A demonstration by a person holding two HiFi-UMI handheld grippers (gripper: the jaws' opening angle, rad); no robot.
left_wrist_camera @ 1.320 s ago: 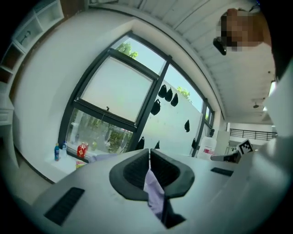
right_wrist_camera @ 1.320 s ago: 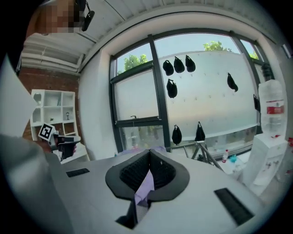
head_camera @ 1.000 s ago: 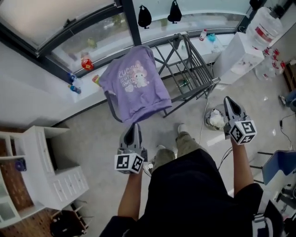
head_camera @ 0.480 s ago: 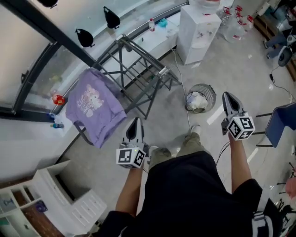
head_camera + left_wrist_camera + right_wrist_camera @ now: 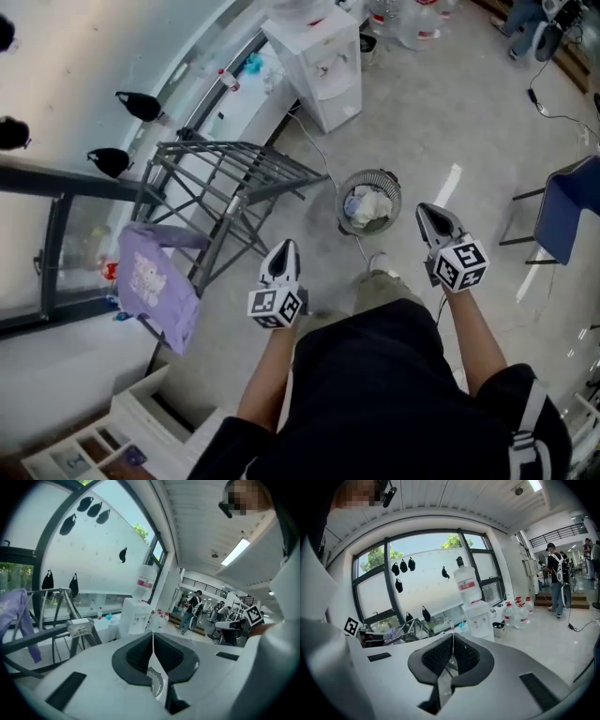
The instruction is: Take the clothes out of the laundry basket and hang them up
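A purple printed shirt (image 5: 153, 289) hangs over the near end of the grey drying rack (image 5: 228, 190) at the left; its edge also shows in the left gripper view (image 5: 18, 616). A round wire basket (image 5: 368, 200) with crumpled white items in it stands on the floor ahead, between and beyond both grippers. My left gripper (image 5: 284, 249) is shut and empty, its jaws pressed together (image 5: 153, 635). Likewise shut and empty is my right gripper (image 5: 430, 213), whose jaws meet in its own view (image 5: 453, 635). Both are held in the air, well short of the basket.
A white water dispenser (image 5: 319, 58) stands beyond the rack, with water bottles (image 5: 412, 17) on the floor behind it. A blue chair (image 5: 570, 208) is at the right, and a white drawer unit (image 5: 141, 427) at the lower left. A cable (image 5: 328, 155) runs across the floor. People stand far off (image 5: 555, 581).
The view has swung right: the rack and purple shirt slid to the left, and the wire basket came in between the grippers. Both grippers moved with the turn and stayed shut.
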